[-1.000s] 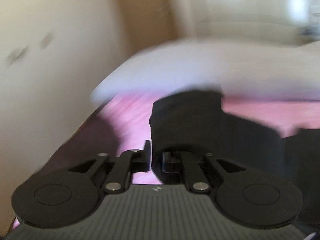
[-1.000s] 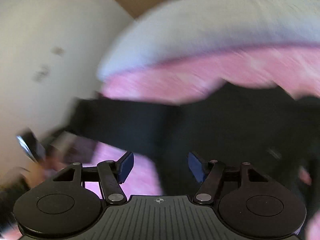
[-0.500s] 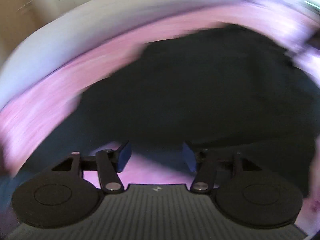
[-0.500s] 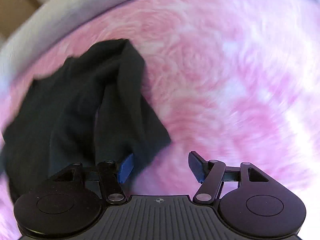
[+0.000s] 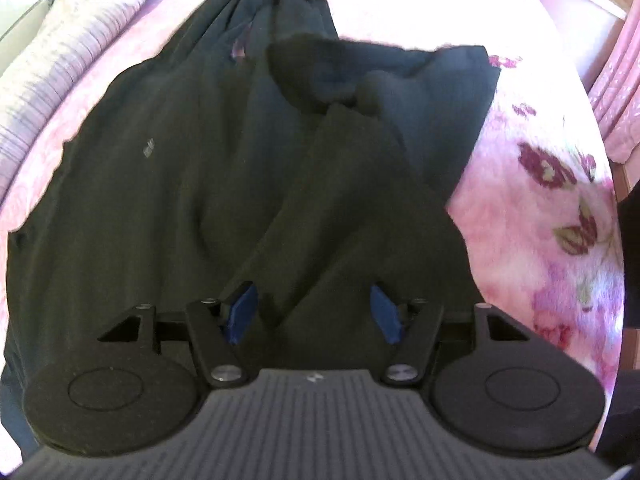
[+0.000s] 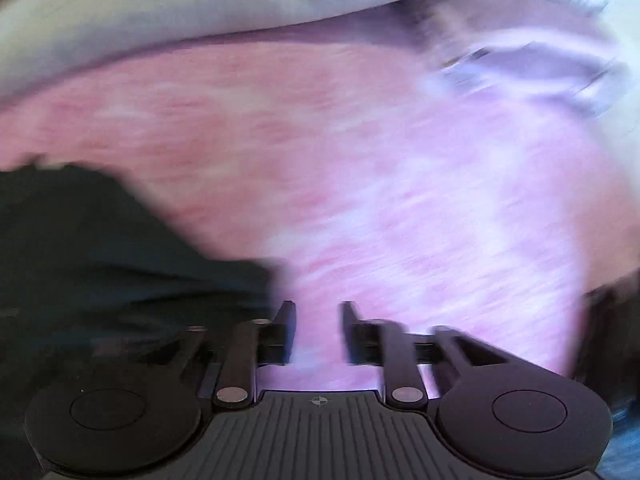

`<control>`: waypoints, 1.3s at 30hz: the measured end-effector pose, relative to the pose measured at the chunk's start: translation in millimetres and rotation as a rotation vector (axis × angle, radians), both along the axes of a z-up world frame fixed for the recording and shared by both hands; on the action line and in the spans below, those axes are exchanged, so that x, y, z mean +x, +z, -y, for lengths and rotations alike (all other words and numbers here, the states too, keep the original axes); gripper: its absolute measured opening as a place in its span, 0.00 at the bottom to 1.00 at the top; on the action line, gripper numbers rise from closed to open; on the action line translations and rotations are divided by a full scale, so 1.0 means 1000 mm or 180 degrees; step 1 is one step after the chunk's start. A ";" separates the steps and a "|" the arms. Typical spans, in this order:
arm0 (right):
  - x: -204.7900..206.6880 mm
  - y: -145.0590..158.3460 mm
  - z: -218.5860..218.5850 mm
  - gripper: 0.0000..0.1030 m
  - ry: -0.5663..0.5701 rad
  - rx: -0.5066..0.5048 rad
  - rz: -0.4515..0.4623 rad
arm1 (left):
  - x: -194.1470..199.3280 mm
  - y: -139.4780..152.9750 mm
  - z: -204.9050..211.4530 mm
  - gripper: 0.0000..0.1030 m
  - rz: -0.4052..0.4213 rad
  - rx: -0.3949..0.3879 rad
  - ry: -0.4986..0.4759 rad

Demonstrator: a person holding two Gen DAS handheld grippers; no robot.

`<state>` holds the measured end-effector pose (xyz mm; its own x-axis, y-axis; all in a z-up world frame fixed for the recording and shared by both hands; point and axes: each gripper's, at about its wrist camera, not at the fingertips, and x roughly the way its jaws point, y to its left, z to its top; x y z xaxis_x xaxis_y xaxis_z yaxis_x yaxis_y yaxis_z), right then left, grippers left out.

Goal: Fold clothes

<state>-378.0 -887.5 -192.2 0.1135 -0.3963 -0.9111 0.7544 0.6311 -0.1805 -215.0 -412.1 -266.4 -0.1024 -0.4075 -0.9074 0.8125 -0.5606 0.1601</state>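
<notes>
Left wrist view: the left gripper point(image 5: 314, 310), having released its pinch, is hanging open over the dark garment point(image 5: 168, 184) spread ahead; the right gripper point(image 6: 318, 320) is closing on nothing, the garment at its left.

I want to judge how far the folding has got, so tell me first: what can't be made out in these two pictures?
- Right wrist view: all smeared by motion; the black garment is only a dark mass, cut off at the left edge.
- Left wrist view: the garment's near edge is hidden behind the left gripper.
- Left wrist view: the small pale mark on the cloth is too small to read.
</notes>
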 end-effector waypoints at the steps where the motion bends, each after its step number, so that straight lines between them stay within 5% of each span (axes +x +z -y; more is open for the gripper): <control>1: 0.002 0.003 -0.002 0.36 0.0021 -0.0190 -0.0088 | 0.002 -0.004 0.006 0.57 0.0025 0.0026 -0.0005; 4: -0.003 0.007 -0.026 0.44 0.0020 -0.0273 0.0034 | 0.004 -0.008 0.009 0.57 0.0030 0.0096 0.0026; 11: -0.041 -0.056 -0.110 0.49 -0.0548 0.0994 0.0843 | 0.003 -0.017 -0.006 0.55 0.0121 0.0154 -0.0050; 13: -0.042 -0.075 -0.121 0.49 -0.0730 0.0934 0.0935 | 0.006 -0.018 0.000 0.43 0.0013 0.0241 0.0055; 15: -0.043 -0.073 -0.128 0.49 -0.0895 0.0459 0.0946 | 0.013 -0.012 0.005 0.16 -0.0012 0.0217 0.0218; 17: -0.036 -0.080 -0.121 0.52 -0.0989 0.0137 0.0913 | 0.023 -0.004 0.007 0.06 -0.0058 0.0186 0.0298; 20: -0.027 -0.091 -0.099 0.52 -0.0911 0.0090 0.0996 | 0.026 0.004 0.000 0.03 -0.0044 0.0132 0.0219; 21: -0.024 -0.091 -0.094 0.34 -0.0839 0.0106 0.0955 | 0.026 0.004 -0.002 0.03 -0.0040 0.0144 0.0205; 22: -0.024 -0.086 -0.089 0.03 -0.0718 0.0163 0.0884 | 0.025 0.005 -0.003 0.03 -0.0040 0.0166 0.0213; 25: -0.030 -0.045 -0.082 0.03 -0.0075 -0.0075 0.0516 | 0.026 0.009 -0.003 0.03 -0.0071 0.0185 0.0300; 28: -0.042 0.002 -0.090 0.03 0.0784 -0.1174 -0.0266 | 0.026 0.014 -0.004 0.03 -0.0102 0.0195 0.0379; 31: -0.060 0.005 -0.104 0.03 0.1475 -0.1991 -0.0822 | 0.026 0.019 -0.007 0.03 -0.0099 0.0210 0.0408; 35: -0.083 -0.055 -0.123 0.11 0.1816 -0.1753 -0.1492 | 0.026 0.022 -0.014 0.03 -0.0072 0.0270 0.0447; 38: -0.098 -0.076 -0.136 0.17 0.1477 -0.1351 -0.1601 | 0.026 0.027 -0.021 0.03 -0.0052 0.0302 0.0493; 39: -0.100 -0.071 -0.145 0.21 0.1360 -0.1207 -0.1419 | 0.027 0.030 -0.024 0.03 -0.0051 0.0305 0.0528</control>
